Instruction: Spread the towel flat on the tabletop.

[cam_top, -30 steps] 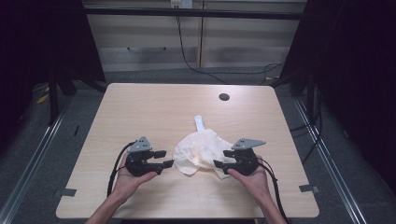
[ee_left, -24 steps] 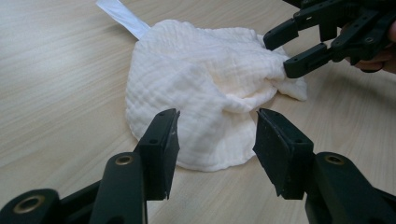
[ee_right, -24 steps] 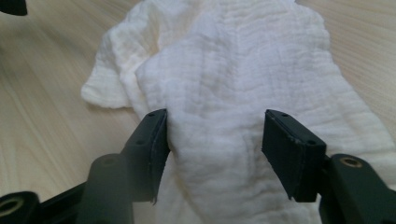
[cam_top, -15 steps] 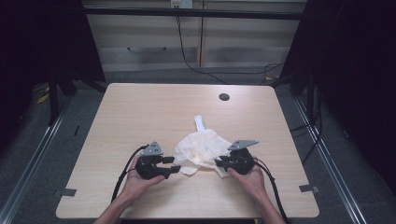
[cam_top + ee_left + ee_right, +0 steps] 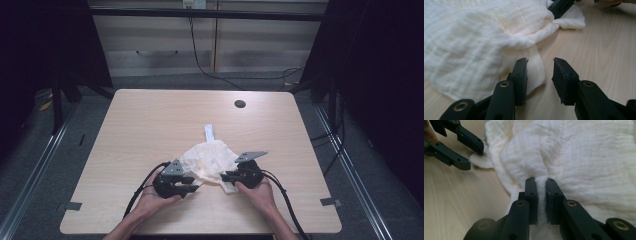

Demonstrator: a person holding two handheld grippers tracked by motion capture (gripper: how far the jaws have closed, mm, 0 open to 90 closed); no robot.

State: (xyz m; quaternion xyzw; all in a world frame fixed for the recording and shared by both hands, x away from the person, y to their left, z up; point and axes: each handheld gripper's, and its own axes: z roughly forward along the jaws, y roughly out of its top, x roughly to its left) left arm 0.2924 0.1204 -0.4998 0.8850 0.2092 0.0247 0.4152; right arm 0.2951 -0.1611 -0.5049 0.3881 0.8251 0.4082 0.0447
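A crumpled white muslin cloth (image 5: 210,157) lies on the near half of the wooden table (image 5: 150,125). My left gripper (image 5: 192,184) sits at its near left edge. Its jaws have just been closing and stand apart in the left gripper view, left gripper (image 5: 540,61), with a thin flap of the cloth (image 5: 474,37) between them, not pinched. My right gripper (image 5: 225,177) is at the near right edge. Its jaws have just been closing and pinch a raised fold of the cloth (image 5: 586,157) in the right gripper view, right gripper (image 5: 541,180).
A narrow strip of the cloth (image 5: 209,132) points toward the far side. A dark round hole (image 5: 240,104) sits at the table's far right. Cables trail from both grippers toward the near edge. Tape marks (image 5: 328,201) lie near the front corners.
Both grippers have come down and inward onto the cloth's near edge. The right jaws have closed on a fold; the left jaws have narrowed around the cloth's flap.
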